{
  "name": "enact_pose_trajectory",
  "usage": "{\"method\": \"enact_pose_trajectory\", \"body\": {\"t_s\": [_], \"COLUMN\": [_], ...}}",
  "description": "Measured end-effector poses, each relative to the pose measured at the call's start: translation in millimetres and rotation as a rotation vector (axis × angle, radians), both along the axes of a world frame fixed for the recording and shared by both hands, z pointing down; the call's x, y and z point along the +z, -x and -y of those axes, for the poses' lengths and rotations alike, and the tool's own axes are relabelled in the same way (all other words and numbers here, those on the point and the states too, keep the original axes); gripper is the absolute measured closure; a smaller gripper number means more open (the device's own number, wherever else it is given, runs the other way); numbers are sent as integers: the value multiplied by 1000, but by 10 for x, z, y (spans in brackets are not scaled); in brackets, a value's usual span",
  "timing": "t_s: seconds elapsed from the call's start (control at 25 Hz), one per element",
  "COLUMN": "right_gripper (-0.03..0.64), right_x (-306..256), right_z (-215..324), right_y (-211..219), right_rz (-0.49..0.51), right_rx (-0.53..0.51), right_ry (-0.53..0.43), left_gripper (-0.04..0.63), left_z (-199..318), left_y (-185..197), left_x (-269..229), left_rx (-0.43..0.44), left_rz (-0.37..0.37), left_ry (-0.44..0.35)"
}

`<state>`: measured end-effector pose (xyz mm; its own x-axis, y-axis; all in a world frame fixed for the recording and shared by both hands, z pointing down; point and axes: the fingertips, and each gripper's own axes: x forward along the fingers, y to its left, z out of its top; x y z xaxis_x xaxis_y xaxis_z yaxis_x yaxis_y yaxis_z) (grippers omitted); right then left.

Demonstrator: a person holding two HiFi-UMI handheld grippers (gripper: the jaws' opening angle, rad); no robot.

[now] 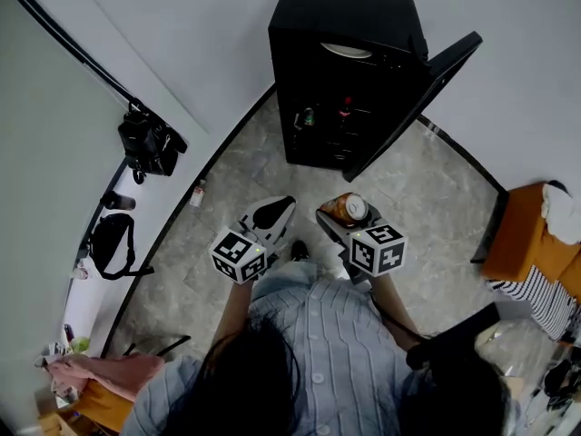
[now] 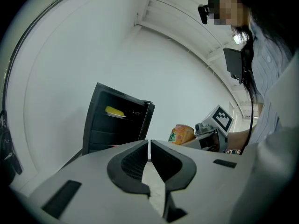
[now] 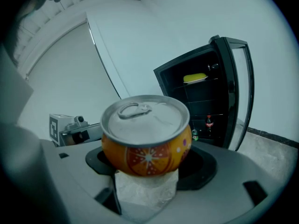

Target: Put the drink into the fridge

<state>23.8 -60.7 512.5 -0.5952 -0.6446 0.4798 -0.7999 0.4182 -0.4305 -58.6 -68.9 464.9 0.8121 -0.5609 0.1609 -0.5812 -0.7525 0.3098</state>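
An orange drink can (image 3: 146,135) with a silver pull-tab lid is held upright in my right gripper (image 3: 146,164), which is shut on it. From the head view the can (image 1: 348,209) sits a short way in front of the black mini fridge (image 1: 349,71), whose door (image 1: 418,98) stands open to the right. Inside the fridge (image 3: 205,101) I see shelves, a yellow item on an upper shelf and small bottles lower down. My left gripper (image 2: 149,155) is shut with nothing in it, held beside the right one (image 1: 272,218); the can (image 2: 183,134) shows to its right.
The fridge stands against a white wall on a grey stone floor (image 1: 263,166). Black bags (image 1: 148,143) hang at the left wall, with a small bottle (image 1: 198,193) on the floor near them. An orange seat with clothing (image 1: 536,243) is at the right.
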Motion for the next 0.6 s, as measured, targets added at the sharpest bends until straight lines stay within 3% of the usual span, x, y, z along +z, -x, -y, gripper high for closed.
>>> {"method": "enact_pose_trajectory", "body": {"t_s": [0.6], "right_gripper": [298], "right_x": [32], "right_z": [72], "right_y": [96], "right_rz": [-47], "right_rx": [76], "right_ry": [23], "left_gripper": [586], "left_z": [117], "left_y": [178], "left_x": [122], "left_rx": [53], "left_rz": [-58], "left_ry": [33]}}
